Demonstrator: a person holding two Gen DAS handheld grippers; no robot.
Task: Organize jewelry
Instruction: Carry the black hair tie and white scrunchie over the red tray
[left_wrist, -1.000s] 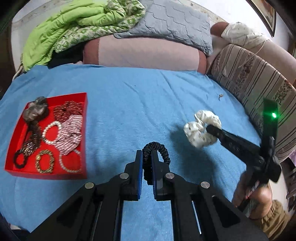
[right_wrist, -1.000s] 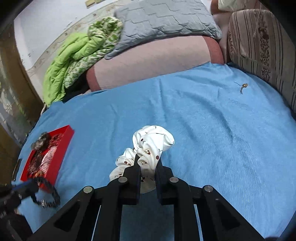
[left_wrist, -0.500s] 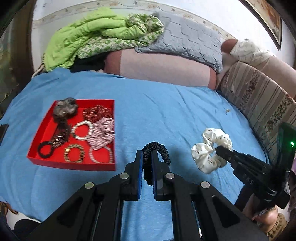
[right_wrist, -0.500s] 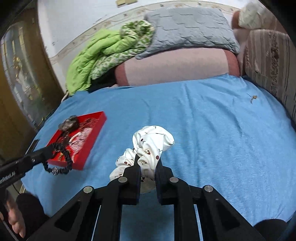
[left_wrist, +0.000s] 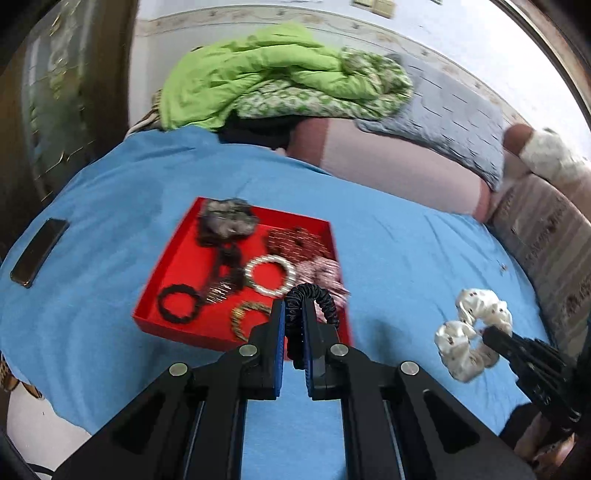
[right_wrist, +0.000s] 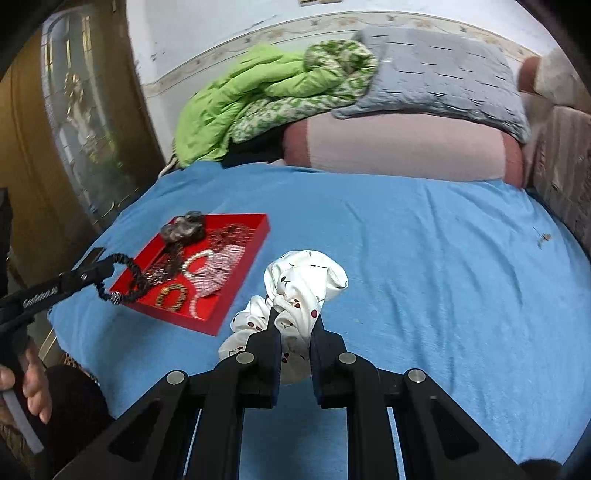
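**Both grippers carry hair ties above the bed, near the red tray**

A blue bedsheet (right_wrist: 406, 258) covers the bed and fills most of both views. At its far end a green quilt (left_wrist: 258, 74) and a grey pillow (right_wrist: 443, 74) are piled on a pink bolster (right_wrist: 399, 147). The red tray (left_wrist: 177, 266) sits on the sheet toward the left; it holds a grey scrunchie (left_wrist: 225, 221), a pearl bracelet (left_wrist: 269, 275), a black hair tie (left_wrist: 177, 304), a gold bracelet (left_wrist: 245, 314) and other beaded pieces. A dark phone (left_wrist: 38, 251) lies on the sheet left of the tray, well apart from it.

The left gripper (left_wrist: 294, 321) has its jaws closed on a black coiled hair tie (left_wrist: 314, 299), held in the air over the tray's near right corner. The right gripper (right_wrist: 295, 328) has its jaws clamped on a white scrunchie with red spots (right_wrist: 303, 284), held above the bare sheet just right of the tray.
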